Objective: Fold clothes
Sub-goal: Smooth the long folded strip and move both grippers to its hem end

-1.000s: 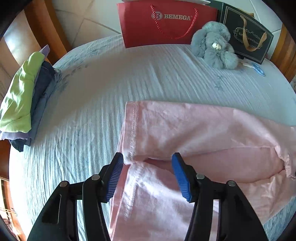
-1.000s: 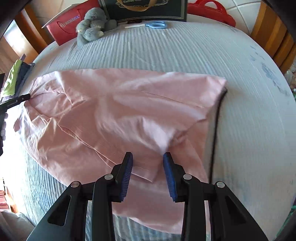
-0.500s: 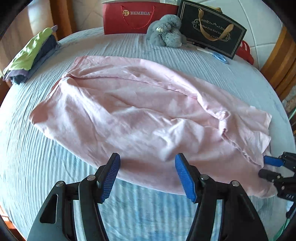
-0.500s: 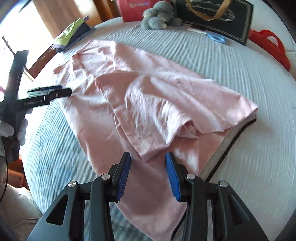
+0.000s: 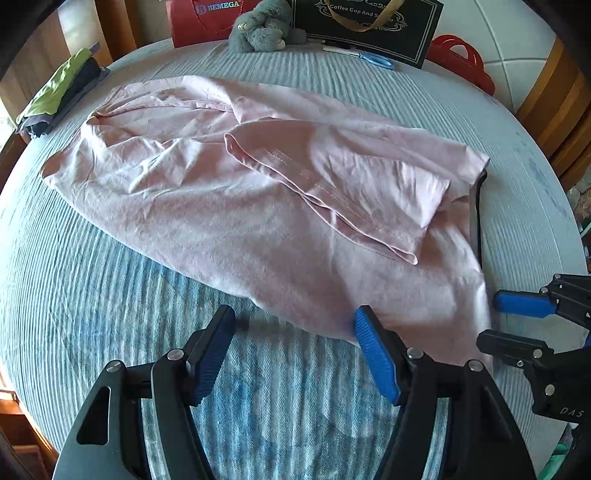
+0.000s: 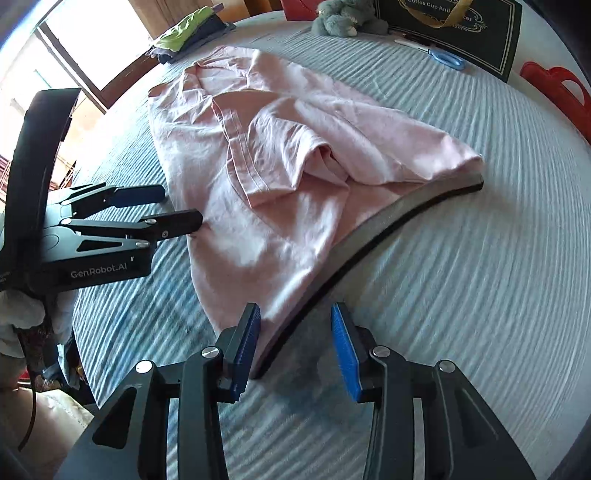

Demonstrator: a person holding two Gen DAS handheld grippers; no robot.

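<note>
A pink garment (image 5: 229, 192) lies spread and rumpled on the blue striped bedcover (image 5: 110, 295), one sleeve folded over its middle; it also shows in the right wrist view (image 6: 280, 155). A dark flat board (image 6: 369, 236) lies under its right edge. My left gripper (image 5: 295, 350) is open and empty, hovering at the garment's near hem. My right gripper (image 6: 295, 343) is open and empty, straddling the near end of the board and the hem corner. Each gripper shows in the other's view, the right one (image 5: 517, 325) and the left one (image 6: 166, 206).
A stack of folded clothes (image 5: 59, 96) lies at the far left edge. At the back stand a red bag (image 5: 207, 18), a grey plush toy (image 5: 262, 33), a black gift bag (image 5: 369, 26), blue scissors (image 5: 373, 59) and a red plastic handle (image 5: 461, 62). Wooden bed frame (image 5: 554, 110) at right.
Both grippers have let go of the garment and pulled back to its near edge. The pink garment now lies flat with a sleeve folded across it.
</note>
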